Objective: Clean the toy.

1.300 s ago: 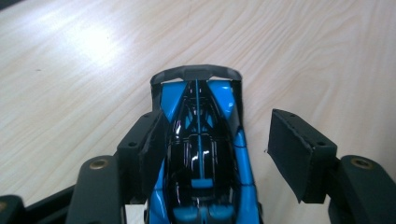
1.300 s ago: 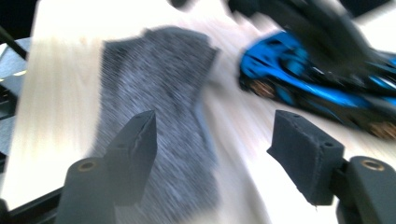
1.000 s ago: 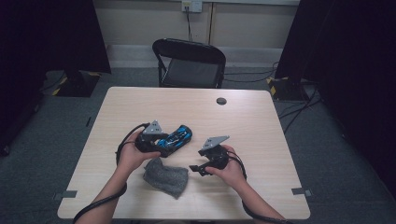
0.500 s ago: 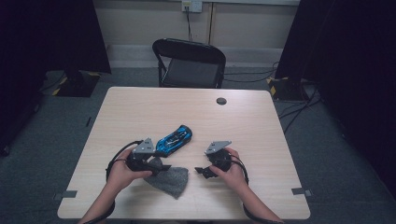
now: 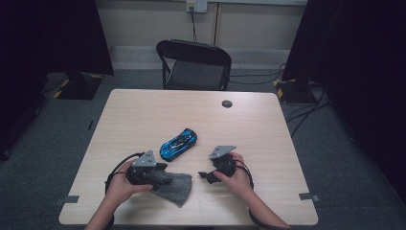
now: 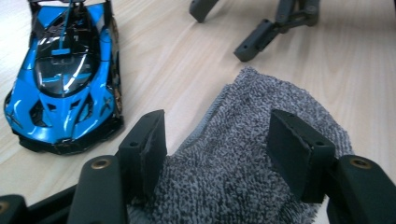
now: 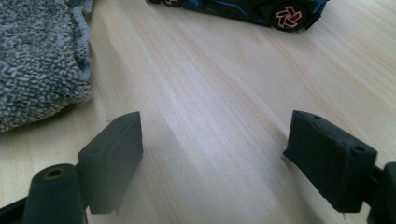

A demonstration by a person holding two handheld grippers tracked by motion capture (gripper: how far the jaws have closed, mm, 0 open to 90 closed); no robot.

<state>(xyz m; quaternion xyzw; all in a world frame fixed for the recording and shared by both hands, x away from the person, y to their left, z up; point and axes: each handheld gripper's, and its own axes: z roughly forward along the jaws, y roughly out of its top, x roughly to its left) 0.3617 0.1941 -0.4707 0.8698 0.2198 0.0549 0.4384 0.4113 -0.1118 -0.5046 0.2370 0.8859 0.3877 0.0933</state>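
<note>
Cloth point(image 5: 174, 184), a grey terry piece, lies crumpled near the front edge of the tabletop point(image 5: 268, 124), just short of the blue toy car point(image 5: 178, 143), and your left claw point(image 6: 217, 140) stands over it with the jaws apart and the fabric bunched between them; the pads point(image 6: 152, 135) look to rest against the pile rather than pinch it, so read it as released, not yet grasping. Your right claw point(image 7: 212, 154) is spread wide over bare wood, holding nothing, its jaws having just been opening, with the cloth off to one side and the car beyond. Judging by this, you are at the pick-up of the cloth, presumably to wipe the car. The next move calls for pressing the left claw down into the fold and clenching on a good thickness, so that a single loose edge does not slip out. Hard to make out: from the high view the left hand point(image 5: 122, 184) covers part of the cloth, so how it is folded underneath is hidden; the car's tail is cut off in the left gripper view, and most of its body in the right gripper view.
</note>
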